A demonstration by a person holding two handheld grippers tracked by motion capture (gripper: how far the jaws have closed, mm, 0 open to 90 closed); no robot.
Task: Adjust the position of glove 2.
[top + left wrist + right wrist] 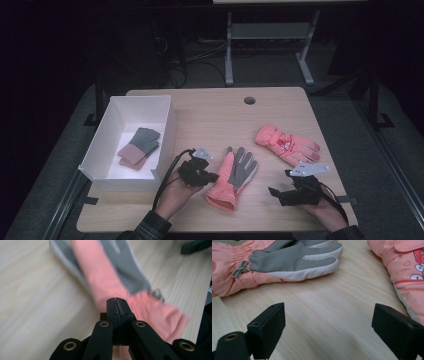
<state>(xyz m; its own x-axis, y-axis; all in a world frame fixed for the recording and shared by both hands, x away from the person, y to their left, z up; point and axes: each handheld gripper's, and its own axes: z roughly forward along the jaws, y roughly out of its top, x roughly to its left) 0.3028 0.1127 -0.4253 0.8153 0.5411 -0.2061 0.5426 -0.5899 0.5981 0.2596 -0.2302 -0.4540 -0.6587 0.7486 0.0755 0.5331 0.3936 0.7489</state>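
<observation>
A pink glove with a grey palm lies palm up at the table's middle, cuff toward the front edge. My left gripper is just left of it, jaws shut with nothing between them. In the left gripper view its tips hover by the glove's cuff. A second pink glove lies farther right, its back up. My right gripper stands open near the front right, apart from both gloves. The right gripper view has the grey-palmed glove at upper left and the second glove at right, past my open right gripper.
A white box stands at the table's left with a grey and pink glove inside. A round cable hole is near the table's far edge. Bare wood lies between the two pink gloves.
</observation>
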